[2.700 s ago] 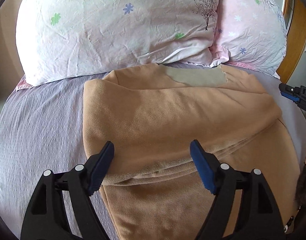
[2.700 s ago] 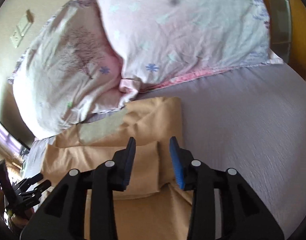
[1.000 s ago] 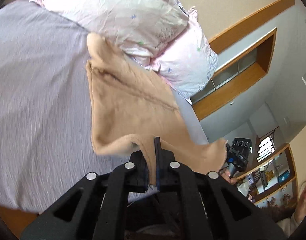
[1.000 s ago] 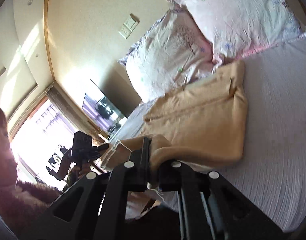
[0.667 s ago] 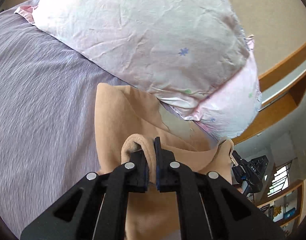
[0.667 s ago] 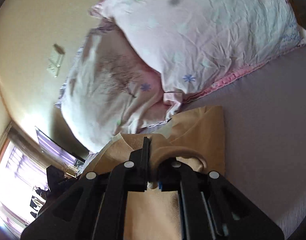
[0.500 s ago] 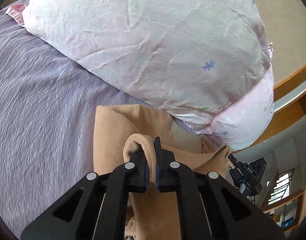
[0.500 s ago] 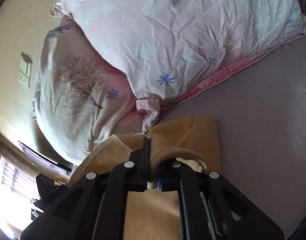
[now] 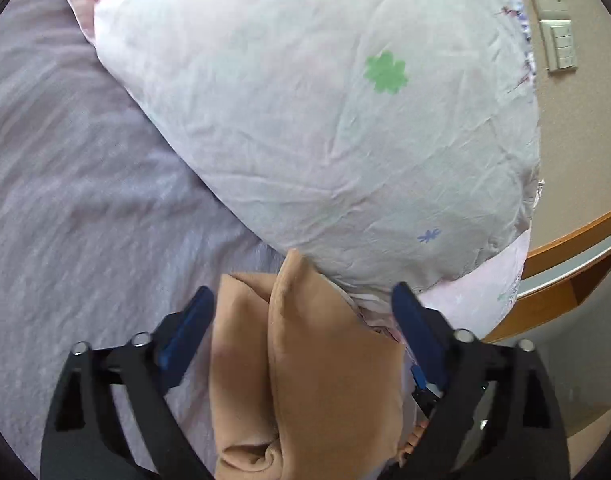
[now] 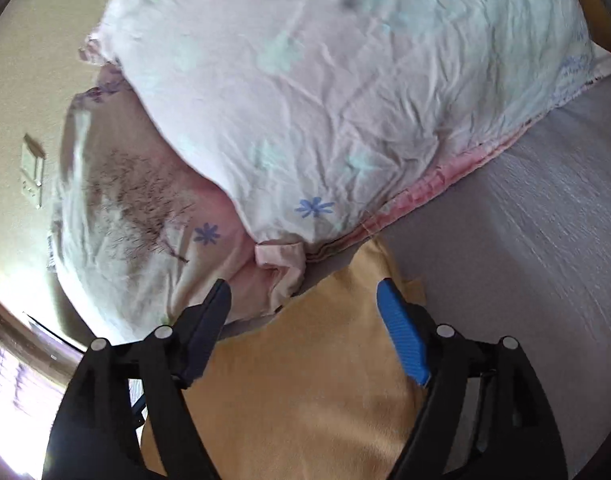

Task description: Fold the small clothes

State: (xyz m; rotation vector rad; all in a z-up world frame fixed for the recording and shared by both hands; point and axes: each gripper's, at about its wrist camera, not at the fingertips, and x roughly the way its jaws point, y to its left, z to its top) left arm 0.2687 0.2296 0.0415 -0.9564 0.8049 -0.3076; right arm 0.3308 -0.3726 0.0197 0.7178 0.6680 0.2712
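The left gripper points forward with its two black arms spread wide apart, the blue-padded fingers standing well clear of each other and clamping nothing. The right gripper is in the same pose: black arms splayed, blue pads far apart, nothing pinched between them. Part of the right gripper's dark frame shows low in the left wrist view, just behind the left gripper's right-side finger, with a sliver of the person's hand beneath it.
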